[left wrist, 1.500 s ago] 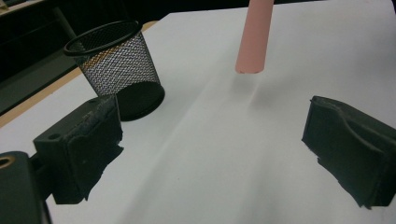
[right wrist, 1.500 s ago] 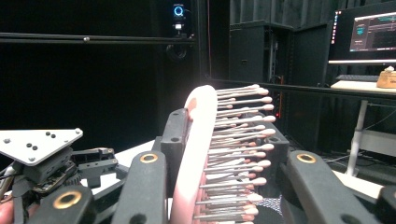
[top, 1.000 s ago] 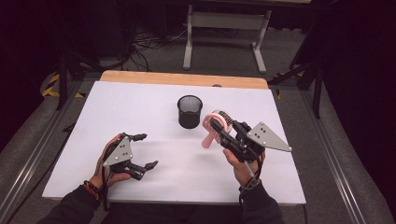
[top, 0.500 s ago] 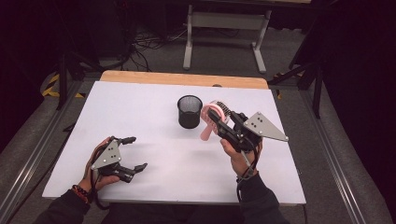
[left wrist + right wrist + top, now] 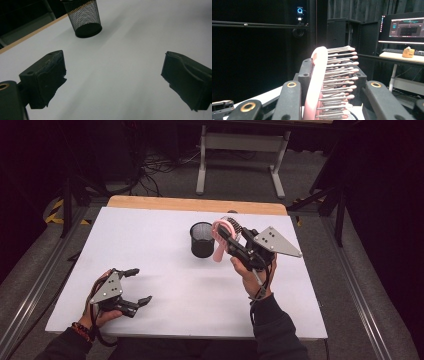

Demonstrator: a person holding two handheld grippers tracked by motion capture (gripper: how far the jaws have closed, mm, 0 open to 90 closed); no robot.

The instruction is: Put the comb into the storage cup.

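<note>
1. Pink plastic hairbrush with pale bristle pins (image 5: 220, 240) is pinched in the right gripper (image 5: 225, 234), held in the air just right of the black wire-mesh cup (image 5: 202, 239); handle hangs down beside the cup wall, head up.
2. Right gripper view: jaws pressed on the brush head (image 5: 322, 82), bristles pointing right.
3. Change since a second ago: brush carried up and left, closer to the cup rim. Judgement: a drop into the cup is being lined up, not yet done.
4. Left gripper (image 5: 134, 286), jaws spread and holding nothing, has drifted toward the near-left corner of the white table (image 5: 165, 225), away from the cup.
5. Open room: bare table all around; far wooden edge (image 5: 195, 204) close behind the cup.
</note>
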